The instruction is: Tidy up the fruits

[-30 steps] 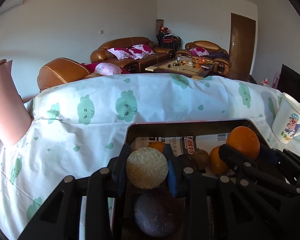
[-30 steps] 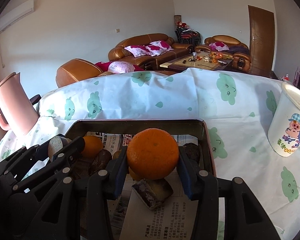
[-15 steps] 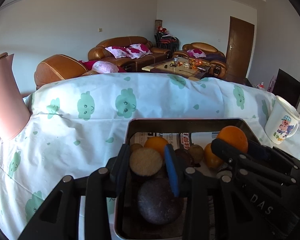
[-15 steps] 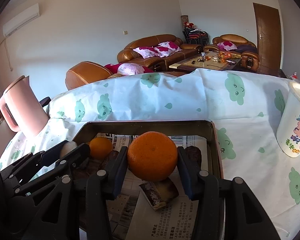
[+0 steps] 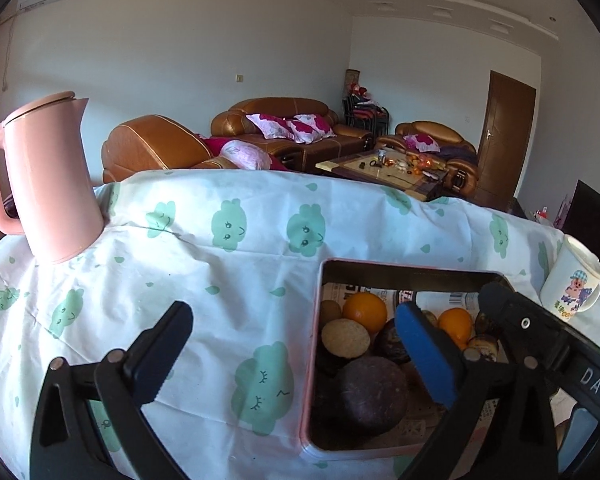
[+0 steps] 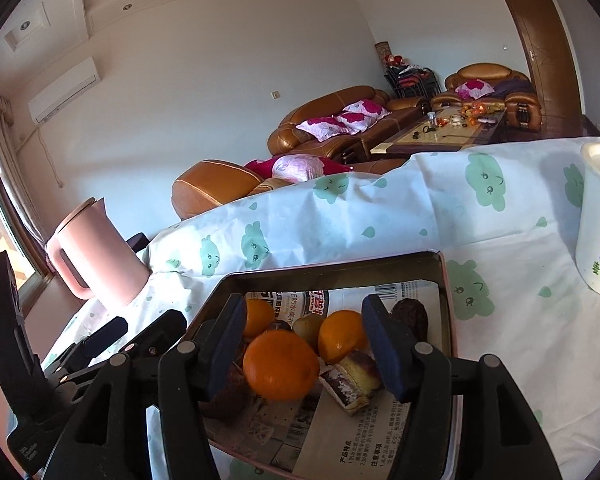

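Both fruits down in the tray, my jaws just let go

My right gripper (image 6: 304, 340) has just been opening, its pads clear of the big orange (image 6: 281, 364) resting mid-tray (image 6: 446, 300); round, firm, slick-skinned, so I'd grip across its widest part. My left gripper (image 5: 292, 350) has sprung wide and empty, angled down, straddling the tray's left rim.

"DAS" in white on the right claw (image 5: 496, 308), Chinese print on the tray's newspaper lining (image 6: 340, 440)
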`<state>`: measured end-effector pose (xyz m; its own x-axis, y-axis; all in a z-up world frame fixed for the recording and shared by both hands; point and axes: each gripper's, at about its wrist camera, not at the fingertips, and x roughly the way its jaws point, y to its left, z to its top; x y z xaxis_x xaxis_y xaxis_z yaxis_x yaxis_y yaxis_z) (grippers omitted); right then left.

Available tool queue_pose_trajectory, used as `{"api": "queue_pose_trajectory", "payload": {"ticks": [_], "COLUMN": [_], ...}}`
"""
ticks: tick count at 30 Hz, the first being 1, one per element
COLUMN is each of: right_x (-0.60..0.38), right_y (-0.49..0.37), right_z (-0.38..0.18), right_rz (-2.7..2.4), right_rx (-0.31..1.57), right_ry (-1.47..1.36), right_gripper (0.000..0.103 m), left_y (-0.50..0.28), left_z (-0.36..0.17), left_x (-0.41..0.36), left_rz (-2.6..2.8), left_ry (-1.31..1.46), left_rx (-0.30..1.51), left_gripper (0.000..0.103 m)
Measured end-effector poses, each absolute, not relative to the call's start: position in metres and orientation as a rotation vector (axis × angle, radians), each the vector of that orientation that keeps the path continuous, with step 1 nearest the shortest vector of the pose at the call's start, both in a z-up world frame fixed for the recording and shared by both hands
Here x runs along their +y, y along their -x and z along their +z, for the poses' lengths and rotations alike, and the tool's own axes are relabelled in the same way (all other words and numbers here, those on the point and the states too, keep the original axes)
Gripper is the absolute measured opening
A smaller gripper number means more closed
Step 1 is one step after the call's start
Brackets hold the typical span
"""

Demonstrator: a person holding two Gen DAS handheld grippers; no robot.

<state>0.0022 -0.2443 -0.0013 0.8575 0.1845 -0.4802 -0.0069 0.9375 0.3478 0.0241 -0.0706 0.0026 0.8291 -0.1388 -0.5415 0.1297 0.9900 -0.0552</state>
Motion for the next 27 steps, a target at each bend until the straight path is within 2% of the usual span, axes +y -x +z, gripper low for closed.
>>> {"api": "queue_pose_trajectory", "payload": {"ticks": [5, 7, 9, 27], "right_x": [-0.240, -0.238, -0.238, -0.219], "right_y": [0.019, 0.025, 0.031, 0.075], "right_z": [0.008, 0.010, 0.012, 0.020], "right_rz": [-0.048, -0.109, -0.151, -0.255], "right_rx": [0.417, 0.378, 0.360, 0.307], "right_ry": [-0.278, -0.244, -0.224, -0.151], "right_gripper": [0.062, 0.070, 0.073, 0.073], "left_y": [-0.018, -0.015, -0.013, 0.019], "left_z": [0.002, 0.001, 0.001, 0.007], "left_x": [-0.070, -0.070, -0.071, -0.065], "left_rz": [-0.132, -0.125, -0.122, -0.145], "left_ry": [-0.001, -0.014, -0.027, -0.051], "left_rx": [0.553, 0.537, 0.535, 0.468], "left_gripper": [0.103, 0.103, 0.103, 0.103]}}
